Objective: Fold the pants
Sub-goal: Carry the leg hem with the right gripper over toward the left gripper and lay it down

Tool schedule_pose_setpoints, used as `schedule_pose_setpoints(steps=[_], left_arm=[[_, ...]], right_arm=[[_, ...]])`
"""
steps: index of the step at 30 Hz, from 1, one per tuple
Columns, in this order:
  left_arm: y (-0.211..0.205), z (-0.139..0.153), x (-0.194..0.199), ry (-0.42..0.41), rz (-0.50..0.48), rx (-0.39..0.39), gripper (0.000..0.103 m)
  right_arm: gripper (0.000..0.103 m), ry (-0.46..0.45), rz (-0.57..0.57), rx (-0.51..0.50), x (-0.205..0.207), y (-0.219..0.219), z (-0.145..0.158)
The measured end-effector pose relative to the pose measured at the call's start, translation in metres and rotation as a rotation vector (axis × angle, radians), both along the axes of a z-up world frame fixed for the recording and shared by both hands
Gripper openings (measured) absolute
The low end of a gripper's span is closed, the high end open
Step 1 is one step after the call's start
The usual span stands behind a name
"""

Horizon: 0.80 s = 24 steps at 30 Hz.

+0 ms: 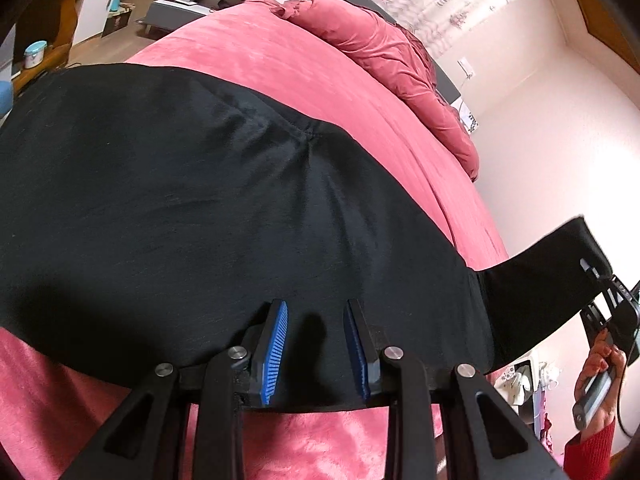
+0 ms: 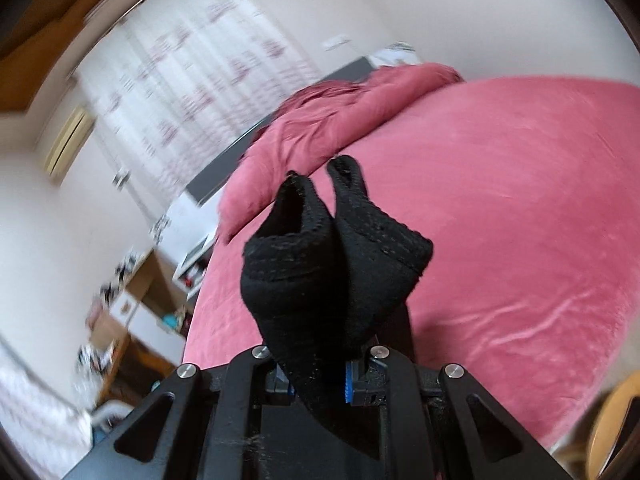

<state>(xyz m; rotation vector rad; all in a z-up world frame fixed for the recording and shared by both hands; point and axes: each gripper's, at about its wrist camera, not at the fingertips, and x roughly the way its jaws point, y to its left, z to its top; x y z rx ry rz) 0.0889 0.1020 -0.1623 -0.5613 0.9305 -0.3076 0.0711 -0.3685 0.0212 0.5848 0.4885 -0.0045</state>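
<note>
Black pants (image 1: 192, 208) lie spread across a pink bedspread (image 1: 304, 80). In the left wrist view my left gripper (image 1: 318, 340) is open, its blue-padded fingers (image 1: 274, 352) resting over the near edge of the pants. One black leg stretches up to the right, off the bed, to my right gripper (image 1: 600, 280), held by a hand in a red sleeve. In the right wrist view my right gripper (image 2: 320, 380) is shut on a bunched black leg end (image 2: 332, 248), held above the bed.
A crumpled pink duvet (image 1: 380, 48) lies at the head of the bed. A grey headboard (image 2: 240, 152), patterned curtains (image 2: 192, 64) and a bedside cabinet (image 1: 188, 4) stand beyond. Wooden furniture (image 2: 132, 320) stands on the floor beside the bed.
</note>
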Motion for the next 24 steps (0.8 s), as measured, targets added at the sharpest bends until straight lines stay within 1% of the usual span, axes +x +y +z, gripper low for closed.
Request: schedule_pose_setpoints(steps=[2, 4, 7, 9, 13, 19, 20, 22, 23, 24], left_arm=[[0.010, -0.001, -0.010, 0.000, 0.002, -0.008, 0.030], [0.004, 0.003, -0.005, 0.001, 0.006, -0.020, 0.030], [0.005, 0.002, -0.005, 0.010, 0.011, -0.039, 0.030], [0.005, 0.002, -0.004, 0.008, 0.010, -0.046, 0.030], [0.004, 0.001, -0.003, 0.006, 0.005, -0.047, 0.030], [0.000, -0.001, -0.001, 0.005, -0.001, -0.053, 0.030], [0.000, -0.001, -0.001, 0.005, -0.001, -0.054, 0.030], [-0.002, -0.001, -0.001, 0.008, -0.007, -0.061, 0.030], [-0.004, -0.001, 0.000, 0.008, -0.009, -0.065, 0.030], [-0.004, -0.001, 0.000, 0.009, -0.010, -0.069, 0.030]], right_arm=[[0.016, 0.016, 0.045, -0.082, 0.006, 0.032, 0.000], [0.016, 0.040, 0.091, -0.165, 0.013, 0.064, -0.007], [0.016, 0.063, 0.156, -0.231, 0.020, 0.100, -0.020], [0.016, 0.100, 0.202, -0.285, 0.027, 0.129, -0.036], [0.019, 0.161, 0.270, -0.382, 0.038, 0.162, -0.070], [0.022, 0.241, 0.320, -0.495, 0.046, 0.193, -0.115], [0.025, 0.258, 0.329, -0.517, 0.045, 0.196, -0.123], [0.035, 0.279, 0.354, -0.549, 0.042, 0.204, -0.132], [0.046, 0.295, 0.373, -0.550, 0.040, 0.206, -0.135], [0.053, 0.316, 0.402, -0.543, 0.038, 0.209, -0.137]])
